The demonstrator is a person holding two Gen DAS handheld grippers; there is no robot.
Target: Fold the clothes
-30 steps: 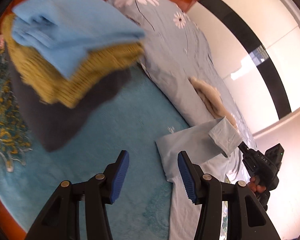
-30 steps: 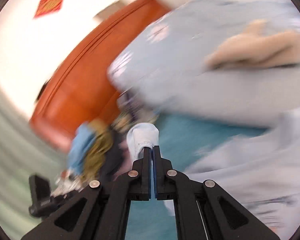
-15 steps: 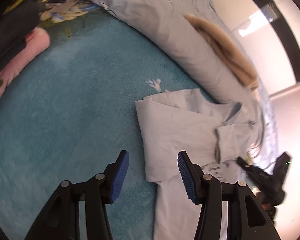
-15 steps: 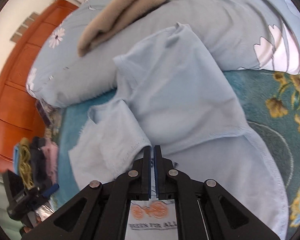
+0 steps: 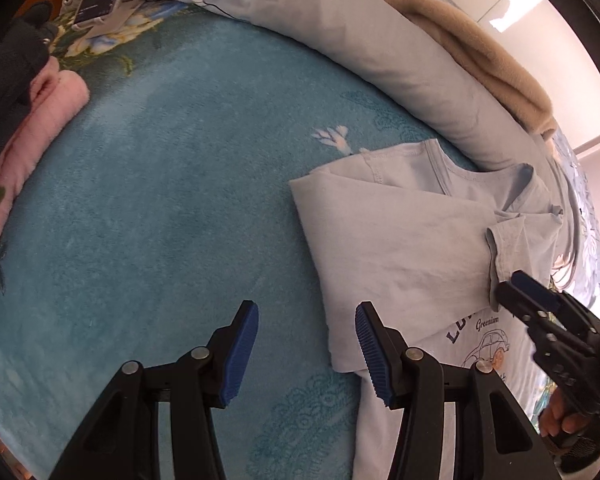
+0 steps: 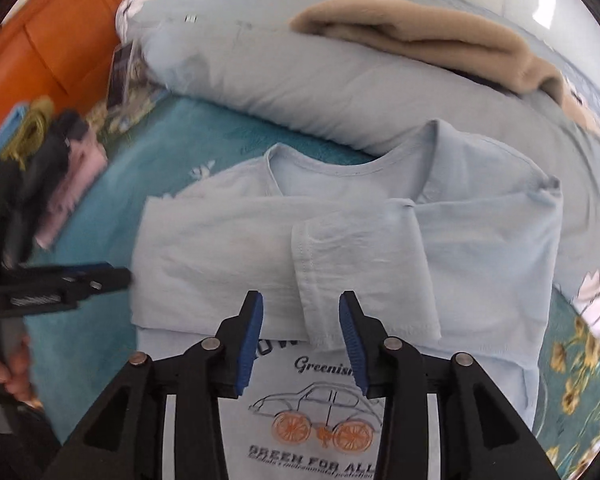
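This was a bedroom in a home. A teal plush bedspread with faint floral patterns [image 5: 172, 200] covered the bed, and a long pale blue duvet printed with white daisies [image 6: 300, 80] lay bunched along its far side. An orange-brown wooden headboard [image 6: 56, 36] rose at the far left. Folded garments, including a pink one [image 5: 32, 128], were stacked at the left.

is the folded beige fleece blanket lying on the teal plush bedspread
No, the folded beige fleece blanket lies on top of the pale blue floral duvet, beyond the teal plush bedspread.
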